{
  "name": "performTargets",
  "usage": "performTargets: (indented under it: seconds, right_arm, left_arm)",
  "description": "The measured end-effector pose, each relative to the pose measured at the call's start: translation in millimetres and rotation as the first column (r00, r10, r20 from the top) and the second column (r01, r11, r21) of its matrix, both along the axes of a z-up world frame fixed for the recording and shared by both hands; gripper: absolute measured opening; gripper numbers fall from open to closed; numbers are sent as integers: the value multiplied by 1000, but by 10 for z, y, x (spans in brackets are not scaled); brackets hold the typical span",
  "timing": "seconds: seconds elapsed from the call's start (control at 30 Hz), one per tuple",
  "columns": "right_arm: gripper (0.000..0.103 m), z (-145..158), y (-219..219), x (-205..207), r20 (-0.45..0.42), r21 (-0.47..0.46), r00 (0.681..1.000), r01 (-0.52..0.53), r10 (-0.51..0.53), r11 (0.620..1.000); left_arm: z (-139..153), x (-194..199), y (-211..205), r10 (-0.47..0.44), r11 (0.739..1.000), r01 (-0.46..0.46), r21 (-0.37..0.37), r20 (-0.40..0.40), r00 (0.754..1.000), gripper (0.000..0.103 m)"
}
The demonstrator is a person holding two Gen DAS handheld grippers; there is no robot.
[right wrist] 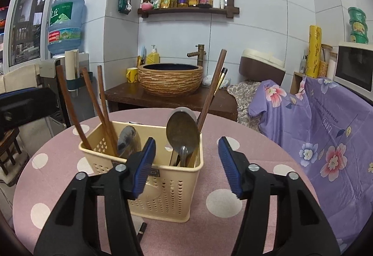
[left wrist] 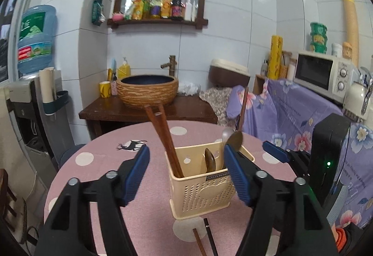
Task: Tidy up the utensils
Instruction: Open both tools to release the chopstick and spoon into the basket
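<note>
A cream perforated utensil holder (left wrist: 200, 195) (right wrist: 163, 195) stands on the pink dotted round table (left wrist: 105, 162) (right wrist: 58, 176). It holds brown chopsticks (left wrist: 163, 137) (right wrist: 93, 111) on its left side and metal spoons (left wrist: 233, 139) (right wrist: 183, 132) on its right. Two loose chopsticks (left wrist: 205, 239) lie on the table in front of it. My left gripper (left wrist: 186, 174) is open and empty, its jaws on either side of the holder. My right gripper (right wrist: 186, 167) is open and empty, over the holder's right end. It also shows at the right of the left wrist view (left wrist: 277, 153).
A dark wooden stand with a woven basin (left wrist: 146, 90) (right wrist: 170, 80) is behind the table. A purple floral cloth (left wrist: 291, 116) (right wrist: 314, 128) covers furniture on the right, with a microwave (left wrist: 324, 74) above. A water dispenser (left wrist: 35, 83) stands on the left.
</note>
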State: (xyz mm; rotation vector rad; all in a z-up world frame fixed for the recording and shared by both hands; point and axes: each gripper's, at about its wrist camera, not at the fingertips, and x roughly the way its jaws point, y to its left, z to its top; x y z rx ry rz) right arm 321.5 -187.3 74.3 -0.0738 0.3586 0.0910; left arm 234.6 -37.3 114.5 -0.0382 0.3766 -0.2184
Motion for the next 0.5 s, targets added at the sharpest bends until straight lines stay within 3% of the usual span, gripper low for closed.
performTargets:
  seconds: [0.1,0.27,0.5]
  right_arm:
    - [58,2,-50,-188,-3,-3,1000,31,-31,1000]
    - [60,-96,-133,-441,-108,60,994,22,-15,998]
    - [65,-479,-18,-723,-246,79,969,-3,22,997]
  left_arm:
    - [-61,-176,107,14,1000,-14,-15,4,1000,81]
    - [-319,-341,270,24,999,-26,-33,-57,998,97]
    - [-817,-437,444,57,997,-65,-32,-192,980,97]
